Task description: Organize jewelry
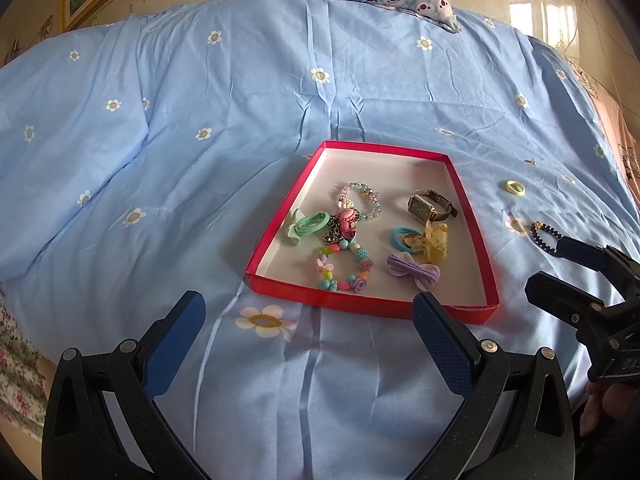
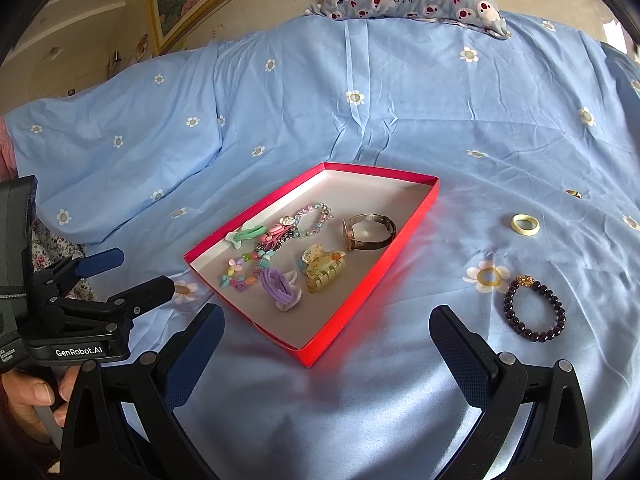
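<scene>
Both grippers, left gripper and right gripper, are hovering spread wide and empty before the red tray. Outside it are lying the dark bead bracelet, the pale ring and something small and gold, too tiny to identify. Soft sheet is probably risking a snagged, slipping pinch.

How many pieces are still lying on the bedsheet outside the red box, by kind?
Bracelets: 1, the dark beaded bracelet.
Rings: 2, the pale yellow ring and a small gold ring farther back.
Total: 3 pieces outside the red box.
</scene>
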`<state>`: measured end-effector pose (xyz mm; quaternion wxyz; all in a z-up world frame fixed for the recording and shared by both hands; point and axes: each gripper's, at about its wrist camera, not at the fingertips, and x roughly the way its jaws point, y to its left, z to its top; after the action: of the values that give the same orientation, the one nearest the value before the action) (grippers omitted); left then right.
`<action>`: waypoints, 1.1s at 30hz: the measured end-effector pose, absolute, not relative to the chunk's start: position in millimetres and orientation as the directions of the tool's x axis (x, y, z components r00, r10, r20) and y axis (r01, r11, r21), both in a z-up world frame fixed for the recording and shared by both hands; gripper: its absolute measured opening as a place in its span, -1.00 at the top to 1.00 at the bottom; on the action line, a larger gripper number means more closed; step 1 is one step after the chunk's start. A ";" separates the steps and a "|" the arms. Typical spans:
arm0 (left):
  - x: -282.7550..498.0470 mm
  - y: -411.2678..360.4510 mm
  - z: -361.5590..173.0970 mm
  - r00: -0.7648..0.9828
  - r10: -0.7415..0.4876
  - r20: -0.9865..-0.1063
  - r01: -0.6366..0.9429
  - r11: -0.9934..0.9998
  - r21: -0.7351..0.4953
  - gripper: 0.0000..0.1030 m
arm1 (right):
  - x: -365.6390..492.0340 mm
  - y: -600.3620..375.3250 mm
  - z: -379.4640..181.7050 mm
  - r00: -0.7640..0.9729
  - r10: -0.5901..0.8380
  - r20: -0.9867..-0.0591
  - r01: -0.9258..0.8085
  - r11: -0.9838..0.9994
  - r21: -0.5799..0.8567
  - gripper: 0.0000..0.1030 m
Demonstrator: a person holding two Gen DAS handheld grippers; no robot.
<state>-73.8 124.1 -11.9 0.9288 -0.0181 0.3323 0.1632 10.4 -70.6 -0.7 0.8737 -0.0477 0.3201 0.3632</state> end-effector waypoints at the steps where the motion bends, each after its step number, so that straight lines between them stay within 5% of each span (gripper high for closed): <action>1: -73.9 124.0 -11.9 0.727 0.293 -0.621 -0.315 0.946 0.077 -1.00 | 10.6 -70.5 -0.8 0.532 0.604 -0.594 -0.665 0.732 0.149 -1.00; 33: -71.1 124.1 -14.9 0.721 0.289 -0.630 -0.314 0.946 0.074 -1.00 | 12.7 -73.4 -1.8 0.524 0.605 -0.600 -0.663 0.731 0.158 -1.00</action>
<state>-71.1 124.1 -14.9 0.9275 -0.0188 0.3361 0.1627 12.7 -73.4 -1.8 0.8718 -0.0453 0.3252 0.3636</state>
